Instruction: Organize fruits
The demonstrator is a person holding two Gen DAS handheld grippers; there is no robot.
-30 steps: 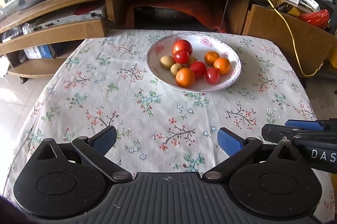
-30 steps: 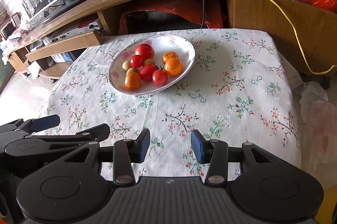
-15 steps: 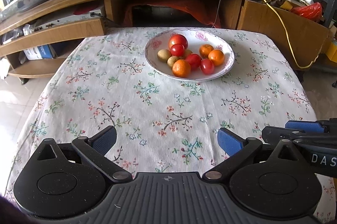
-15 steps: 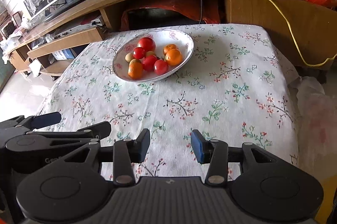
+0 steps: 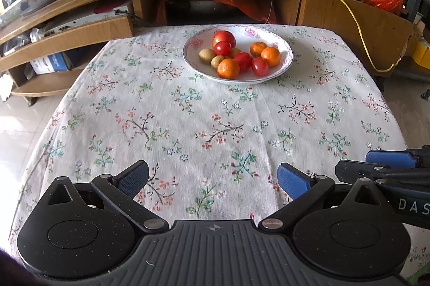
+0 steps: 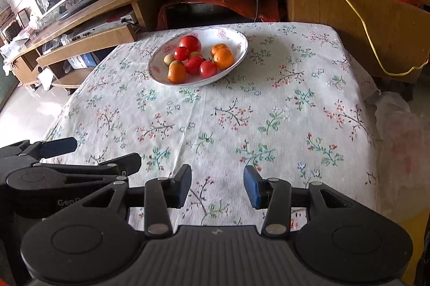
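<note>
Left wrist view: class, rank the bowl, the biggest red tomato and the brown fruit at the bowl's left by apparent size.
1. Bowl
2. Biggest red tomato
3. Brown fruit

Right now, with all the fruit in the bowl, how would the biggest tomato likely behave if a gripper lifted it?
The biggest tomato looks round and glossy, so it may slip between pads. It leans on a smaller tomato in the bowl, so neighbours would probably roll. Its skin looks thin, so squeezing could bruise it.

right gripper [image 5: 387,165] cut off at frame edge, small brown fruits [image 5: 207,54] unidentifiable
</note>
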